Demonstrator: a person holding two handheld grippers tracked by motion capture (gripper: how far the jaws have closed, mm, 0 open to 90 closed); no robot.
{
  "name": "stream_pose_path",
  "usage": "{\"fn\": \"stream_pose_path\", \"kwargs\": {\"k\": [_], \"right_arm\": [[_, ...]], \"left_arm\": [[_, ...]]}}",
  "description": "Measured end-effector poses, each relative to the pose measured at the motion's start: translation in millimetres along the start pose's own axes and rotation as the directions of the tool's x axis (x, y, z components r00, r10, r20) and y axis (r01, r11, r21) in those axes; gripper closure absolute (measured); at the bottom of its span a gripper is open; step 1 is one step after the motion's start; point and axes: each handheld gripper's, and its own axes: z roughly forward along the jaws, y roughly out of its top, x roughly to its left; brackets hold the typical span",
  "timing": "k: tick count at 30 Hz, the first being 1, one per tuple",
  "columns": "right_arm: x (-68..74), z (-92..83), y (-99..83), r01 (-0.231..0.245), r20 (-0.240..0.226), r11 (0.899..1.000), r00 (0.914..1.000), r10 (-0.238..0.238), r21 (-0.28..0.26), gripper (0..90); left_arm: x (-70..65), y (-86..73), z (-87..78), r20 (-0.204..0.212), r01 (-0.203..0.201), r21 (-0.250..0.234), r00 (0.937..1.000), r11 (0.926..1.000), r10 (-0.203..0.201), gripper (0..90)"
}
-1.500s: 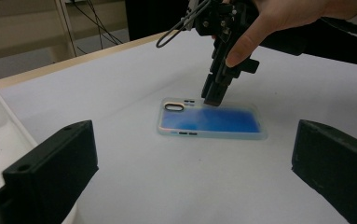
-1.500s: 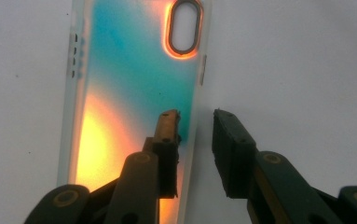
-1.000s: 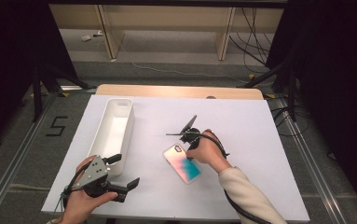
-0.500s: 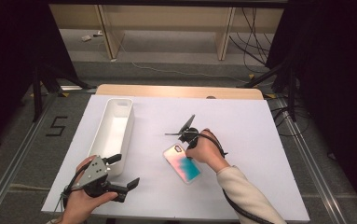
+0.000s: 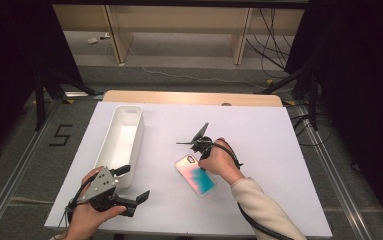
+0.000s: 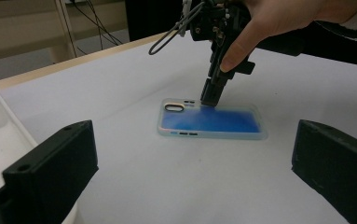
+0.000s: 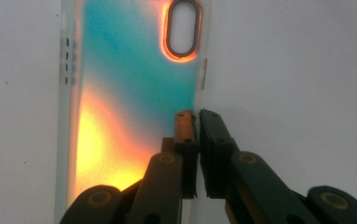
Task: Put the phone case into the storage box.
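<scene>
A white table (image 5: pixel 289 165) carries a long white bin (image 5: pixel 121 142) and a phone case (image 5: pixel 196 175) lying flat.

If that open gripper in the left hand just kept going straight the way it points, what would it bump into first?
Probably the phone case lying flat on the white table. The left gripper points across bare tabletop towards it, jaws wide. The right gripper already pinches the case's far edge, so it would come next. Depth is hard to judge.

One overhead camera, two gripper-mounted ones.
The high view looks forward and down; both gripper views sit close, sharing the phone case (image 5: pixel 195 174).
</scene>
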Motion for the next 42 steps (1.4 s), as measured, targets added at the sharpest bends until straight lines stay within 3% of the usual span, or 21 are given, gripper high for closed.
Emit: {"fn": "stream_pose_path", "kwargs": {"k": [13, 21, 27, 37, 42], "right_arm": [[3.7, -0.7, -0.5, -0.062, 0.015, 0.998, 0.9979, 0.062, -0.004, 88.7], [3.0, -9.5, -0.5, -0.055, 0.03, 0.997, 0.998, 0.056, -0.046, 89.0], [4.2, -17.7, -1.0, -0.077, 0.034, 0.995, 0.9963, 0.079, -0.066, 89.0], [4.4, -29.0, -4.0, -0.07, 0.051, 0.984, 0.9956, 0.079, -0.166, 89.1], [6.9, -35.8, -5.2, -0.095, 0.043, 0.974, 0.9935, 0.105, -0.204, 89.1]], "left_arm": [[0.6, 0.5, -0.7, -0.005, -0.008, 0.0, 1.0, 1.0, 0.008, 0.0], [0.5, 0.5, -0.8, -0.007, -0.006, 0.0, 1.0, 1.0, 0.006, 0.0], [0.6, 0.3, -0.3, -0.003, -0.007, -0.008, 1.0, 0.9999, 0.007, 0.0], [0.4, 0.4, -0.2, -0.004, -0.006, -0.007, 1.0, 1.0, 0.006, 0.0], [0.3, 0.4, -0.2, -0.005, -0.007, -0.007, 1.0, 1.0, 0.007, 0.0]]}}
